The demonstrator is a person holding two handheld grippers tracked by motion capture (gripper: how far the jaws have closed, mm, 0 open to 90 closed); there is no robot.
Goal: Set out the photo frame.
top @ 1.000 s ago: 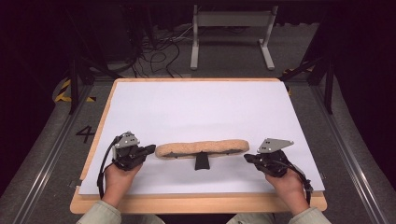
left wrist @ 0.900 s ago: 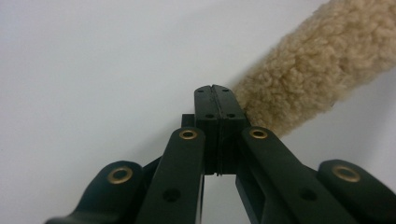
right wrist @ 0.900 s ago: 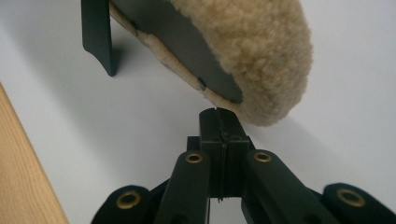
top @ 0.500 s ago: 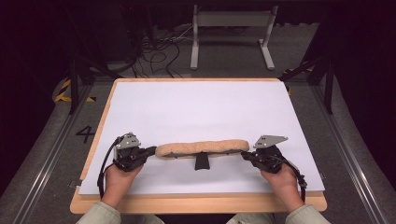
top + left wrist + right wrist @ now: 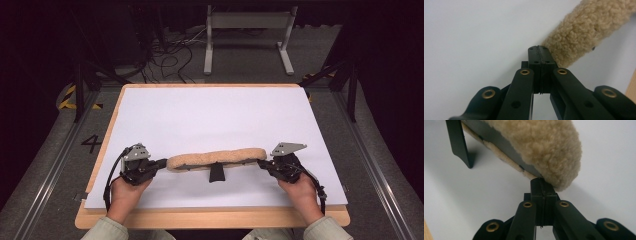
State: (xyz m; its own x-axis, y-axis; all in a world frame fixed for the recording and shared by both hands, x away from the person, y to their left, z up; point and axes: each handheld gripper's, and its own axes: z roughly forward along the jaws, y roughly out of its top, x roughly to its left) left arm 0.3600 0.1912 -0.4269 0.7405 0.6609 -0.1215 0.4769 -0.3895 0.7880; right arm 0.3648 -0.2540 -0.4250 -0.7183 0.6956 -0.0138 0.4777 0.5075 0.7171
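Note:
A long tan fleece pad (image 5: 215, 157) lies across the white sheet (image 5: 210, 115) near the front, and a short black strap (image 5: 216, 173) hangs from its middle. My left gripper (image 5: 164, 163) is shut with its tips against the pad's left end. In the left gripper view the shut jaws (image 5: 539, 47) sit beside the fleece (image 5: 586, 30). My right gripper (image 5: 261, 163) is shut at the pad's right end. In the right gripper view its tips (image 5: 541, 180) touch the dark underside of the fleece (image 5: 541, 142), which stands off the sheet. The black strap (image 5: 459, 142) reaches down to the sheet.
The white sheet covers a wooden board (image 5: 210, 217) whose front edge runs just before the person's hands. A metal stand (image 5: 247, 35) and loose cables (image 5: 165, 55) are on the floor beyond the board. Rails run along both sides.
My right gripper has shifted a little to the left and now meets the pad's right end. The left gripper and the pad have stayed in place.

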